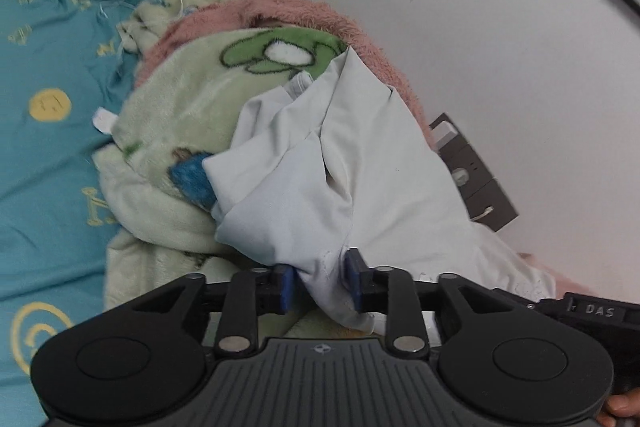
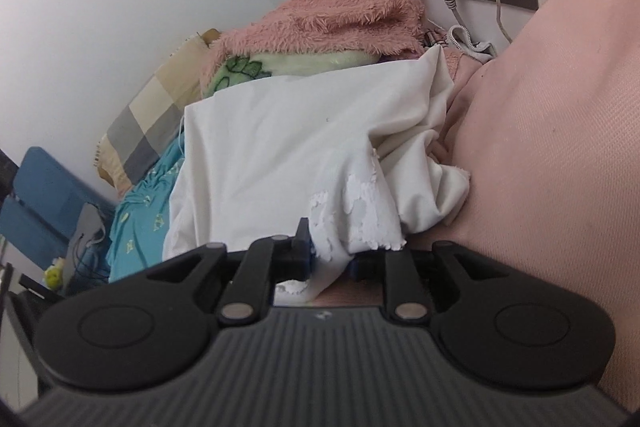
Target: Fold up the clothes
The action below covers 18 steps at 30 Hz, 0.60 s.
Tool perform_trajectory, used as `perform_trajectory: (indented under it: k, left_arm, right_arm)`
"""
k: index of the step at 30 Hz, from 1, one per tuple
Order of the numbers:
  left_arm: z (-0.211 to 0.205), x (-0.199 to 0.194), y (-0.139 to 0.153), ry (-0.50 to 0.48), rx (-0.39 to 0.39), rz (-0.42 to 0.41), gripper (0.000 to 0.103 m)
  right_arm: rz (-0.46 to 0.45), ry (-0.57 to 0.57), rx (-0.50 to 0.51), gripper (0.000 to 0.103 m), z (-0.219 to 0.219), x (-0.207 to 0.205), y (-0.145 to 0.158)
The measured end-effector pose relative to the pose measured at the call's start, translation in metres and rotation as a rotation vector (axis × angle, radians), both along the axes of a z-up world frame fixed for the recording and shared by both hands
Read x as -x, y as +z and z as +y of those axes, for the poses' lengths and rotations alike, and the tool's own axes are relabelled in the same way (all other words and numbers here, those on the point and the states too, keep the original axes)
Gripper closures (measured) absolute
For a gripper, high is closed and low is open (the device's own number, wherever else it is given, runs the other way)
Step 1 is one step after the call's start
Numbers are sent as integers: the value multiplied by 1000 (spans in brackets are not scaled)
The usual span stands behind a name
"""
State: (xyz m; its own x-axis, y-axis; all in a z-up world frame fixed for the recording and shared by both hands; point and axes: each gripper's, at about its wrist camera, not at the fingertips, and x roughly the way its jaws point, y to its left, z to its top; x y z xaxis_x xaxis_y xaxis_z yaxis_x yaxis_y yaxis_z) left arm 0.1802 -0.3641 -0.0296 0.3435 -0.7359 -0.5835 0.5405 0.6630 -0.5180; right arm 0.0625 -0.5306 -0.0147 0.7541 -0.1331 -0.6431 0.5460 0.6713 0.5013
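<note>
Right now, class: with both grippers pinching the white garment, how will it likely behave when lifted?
The white garment will probably hang limp: it creases and bunches between the left gripper and right gripper. It looks thin, so likely light. Its cracked print may flake further.

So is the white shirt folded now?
No. The shirt hangs bunched and creased between the left tool and right tool, both shut on it.

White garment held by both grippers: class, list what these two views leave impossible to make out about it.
- Left wrist view: the crumpled white garment hides its own shape; sleeves and collar are unclear.
- Right wrist view: its lower edge drops behind the right gripper.
- Right wrist view: the cracked white print is too broken to read.
</note>
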Motion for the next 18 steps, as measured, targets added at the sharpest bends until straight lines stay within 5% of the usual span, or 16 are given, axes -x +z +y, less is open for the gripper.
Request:
perform_trajectory:
  k: [2, 5, 9, 18]
  left_arm:
    - [6, 7, 13, 3, -53, -43, 42]
    - [26, 24, 38, 27, -94, -122, 14]
    - [53, 54, 79, 44, -107, -213, 1]
    - [120, 140, 157, 72, -100, -400, 0]
  right_arm:
    - [10, -4, 31, 72, 9, 12, 11]
    - [-1, -3, 81, 42, 24, 36, 30]
    - [-29, 2, 162, 18, 48, 58, 60]
    - [-98, 47, 358, 19, 124, 106, 123]
